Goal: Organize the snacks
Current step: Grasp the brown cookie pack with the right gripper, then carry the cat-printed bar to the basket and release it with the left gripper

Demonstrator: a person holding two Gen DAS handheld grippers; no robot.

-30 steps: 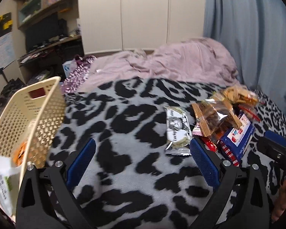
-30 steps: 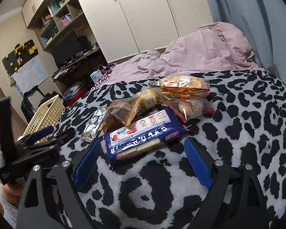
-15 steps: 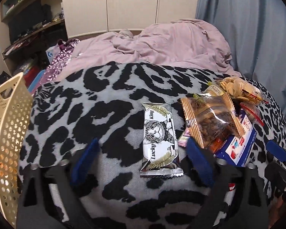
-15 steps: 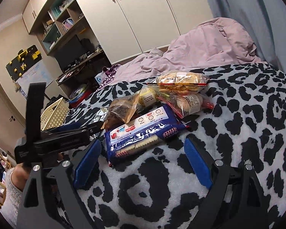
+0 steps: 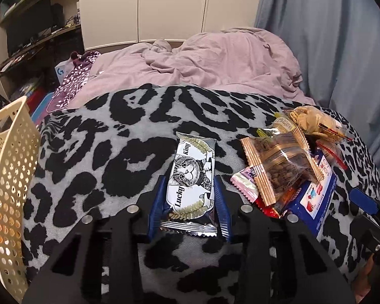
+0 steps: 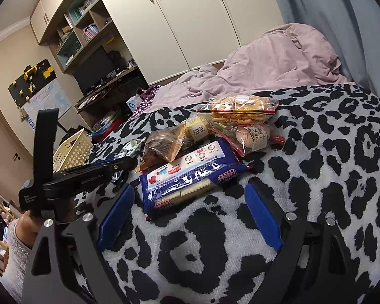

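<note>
The cat-print packet (image 5: 190, 179) is gripped by the left gripper (image 5: 189, 207), both blue pads pressed against the long edges of its near half, while the packet lies flat on the leopard-print blanket (image 5: 109, 157). No lift is seen yet. For a clean pick, the squeeze should be kept firm but not crushing (foil wrappers slide and buckle easily), and the packet raised straight up before it is swung anywhere, so the far end is not dragged across the blanket. The cream basket (image 5: 10, 177) stands to the left at the blanket's edge and is judged the likely destination; the packet should be carried over its rim, not pushed against the perforated wall.

The right gripper (image 6: 190, 215) is held wide apart and empty, resting low just in front of the blue biscuit pack (image 6: 190, 174), which is not touched. Behind that pack, the rest of the snack pile (image 6: 210, 131) is left heaped together, bags overlapping. Care is needed on the left's path: the brown-striped bag (image 5: 281, 167) sits just beside the packet, and a sideways sweep could snag it.
</note>
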